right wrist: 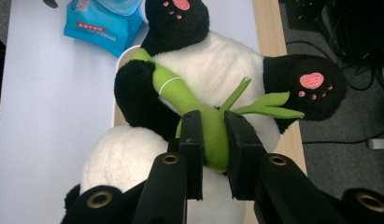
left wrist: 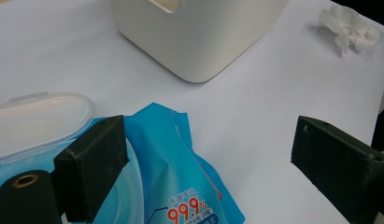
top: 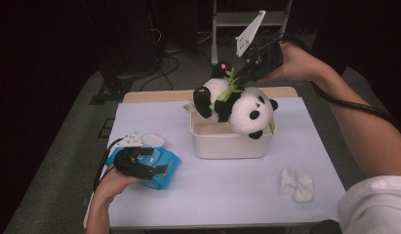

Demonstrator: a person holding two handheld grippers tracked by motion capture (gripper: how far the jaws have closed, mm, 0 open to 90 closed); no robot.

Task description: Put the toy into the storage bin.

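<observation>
Now the right gripper (right wrist: 213, 140), clamped on the panda (top: 237, 105)'s green bamboo (right wrist: 208, 126), carries it over the bin (top: 230, 141) below, likely lowering next; the left gripper (left wrist: 203, 158) gapes empty above the wipes pack (left wrist: 180, 186).

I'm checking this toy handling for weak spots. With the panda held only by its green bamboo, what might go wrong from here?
The right tool pinches only the soft bamboo stalk, so the plush panda may swing or slip free. It lies across the white bin's rim, so a drag could tip the bin. The left tool stands open over the wipes pack, not pinning it.
</observation>
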